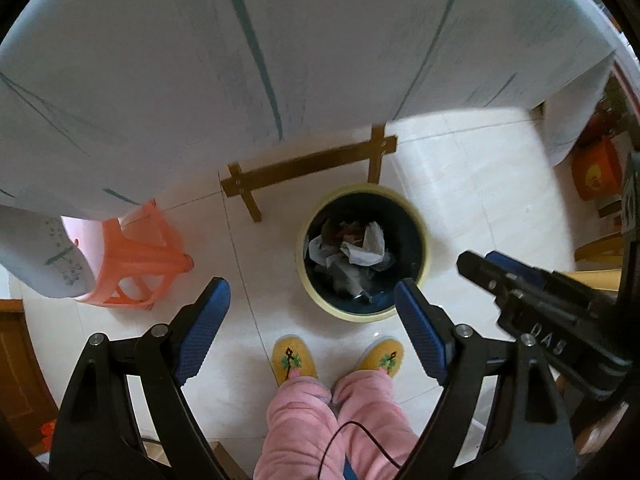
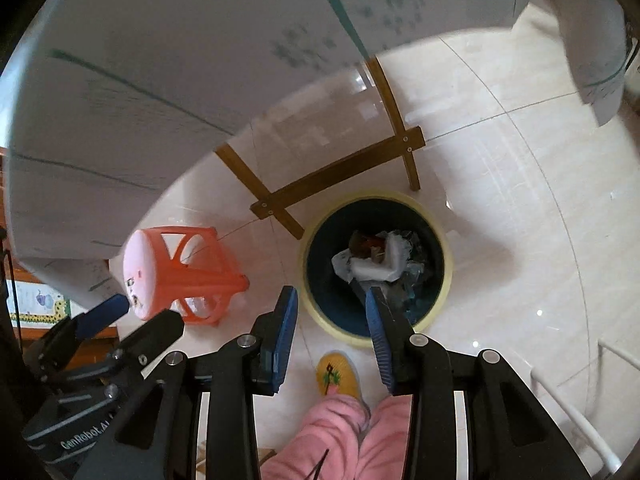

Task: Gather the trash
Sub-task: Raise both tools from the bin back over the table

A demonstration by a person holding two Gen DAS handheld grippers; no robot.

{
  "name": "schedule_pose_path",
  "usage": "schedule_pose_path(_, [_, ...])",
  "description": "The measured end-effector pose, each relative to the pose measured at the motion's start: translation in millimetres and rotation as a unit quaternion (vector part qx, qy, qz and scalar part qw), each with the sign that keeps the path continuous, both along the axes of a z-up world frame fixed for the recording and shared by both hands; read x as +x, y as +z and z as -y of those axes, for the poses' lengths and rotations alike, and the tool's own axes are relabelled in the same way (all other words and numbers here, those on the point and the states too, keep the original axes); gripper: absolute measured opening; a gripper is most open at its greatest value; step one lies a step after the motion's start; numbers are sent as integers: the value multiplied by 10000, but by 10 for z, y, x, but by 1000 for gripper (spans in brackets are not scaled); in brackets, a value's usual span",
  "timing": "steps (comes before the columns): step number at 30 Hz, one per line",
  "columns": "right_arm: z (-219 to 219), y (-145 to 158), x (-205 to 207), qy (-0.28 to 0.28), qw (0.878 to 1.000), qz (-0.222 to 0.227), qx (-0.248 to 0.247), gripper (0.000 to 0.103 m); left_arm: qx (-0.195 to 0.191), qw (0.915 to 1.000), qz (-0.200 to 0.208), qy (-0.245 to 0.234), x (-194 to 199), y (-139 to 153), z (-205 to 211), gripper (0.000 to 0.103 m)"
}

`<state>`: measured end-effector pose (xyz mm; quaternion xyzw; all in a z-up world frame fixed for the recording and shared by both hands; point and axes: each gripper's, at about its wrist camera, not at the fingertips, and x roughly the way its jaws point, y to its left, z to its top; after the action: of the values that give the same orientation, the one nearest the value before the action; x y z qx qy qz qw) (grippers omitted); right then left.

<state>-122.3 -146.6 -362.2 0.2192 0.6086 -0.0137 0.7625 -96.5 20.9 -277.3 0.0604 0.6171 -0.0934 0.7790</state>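
A round bin with a pale yellow rim and dark liner stands on the tiled floor, holding crumpled white paper and other trash. It also shows in the right wrist view, with the trash inside. My left gripper is open and empty, held above the floor just left of the bin. My right gripper is open and empty, over the bin's near rim. The right gripper appears at the right of the left wrist view, and the left gripper at the left of the right wrist view.
A table with a white cloth hangs over the far side, its wooden leg frame just behind the bin. An orange plastic stool lies tipped at the left. The person's pink trousers and yellow slippers are below.
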Motion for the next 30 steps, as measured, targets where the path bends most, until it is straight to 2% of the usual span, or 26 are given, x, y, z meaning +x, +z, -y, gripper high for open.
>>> schedule_pose_path(3, [-54,393,-57,-18,10000,68,-37,48,-101,9999,91,-39,-18,398,2,81])
schedule_pose_path(11, [-97,1610,-132,3,9988,495,-18,50,-323,9982,487,-111,-132,1509,58,80])
schedule_pose_path(15, [-25,2247,-148,29,9968,791,-98,64,-401,9962,762,-141,-159,2054,91,80])
schedule_pose_path(18, [95,2683,-165,5,9939,1087,-174,69,-392,9938,1029,-118,-142,2438,144,80])
schedule_pose_path(20, [186,2921,-150,-38,9920,1242,-205,72,-394,9921,1189,-78,-106,2650,144,80])
schedule_pose_path(25, [367,3376,-83,-191,9861,1640,-200,89,-375,9863,1606,10,5,3163,175,80])
schedule_pose_path(30, [525,3656,28,-266,9815,1886,-175,94,-331,9826,1826,45,152,3536,199,81])
